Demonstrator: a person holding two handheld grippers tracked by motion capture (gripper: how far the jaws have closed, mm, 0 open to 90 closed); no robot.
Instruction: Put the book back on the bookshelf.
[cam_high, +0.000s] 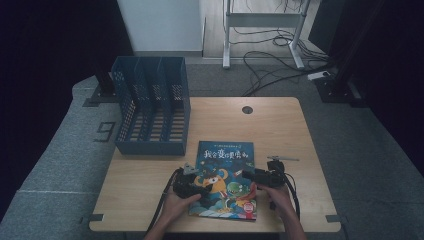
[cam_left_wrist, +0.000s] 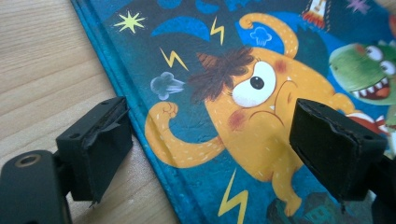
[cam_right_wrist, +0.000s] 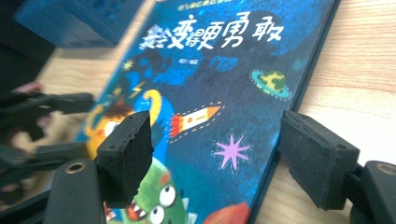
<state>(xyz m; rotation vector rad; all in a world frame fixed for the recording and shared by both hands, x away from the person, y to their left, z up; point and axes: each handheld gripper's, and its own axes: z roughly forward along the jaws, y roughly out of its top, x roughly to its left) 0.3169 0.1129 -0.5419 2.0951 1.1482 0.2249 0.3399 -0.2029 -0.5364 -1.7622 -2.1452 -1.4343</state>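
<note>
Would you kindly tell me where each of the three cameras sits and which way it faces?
High view: fixed above the person's side, looking forward and down on the table, the blue file rack and the picture book; forearms, the left claw and the right claw show.
Left gripper view: rides the left claw, open astride the book's spine edge.
Right gripper view: rides the right claw, open over the book's opposite edge; the left claw shows farther off.
Shared: the book cover's orange monster.

My left gripper (cam_left_wrist: 208, 140) over the picture book (cam_left_wrist: 261, 84)

Jaws spread wide, straddling the book's left edge above the wooden table (cam_left_wrist: 46, 79).
</note>
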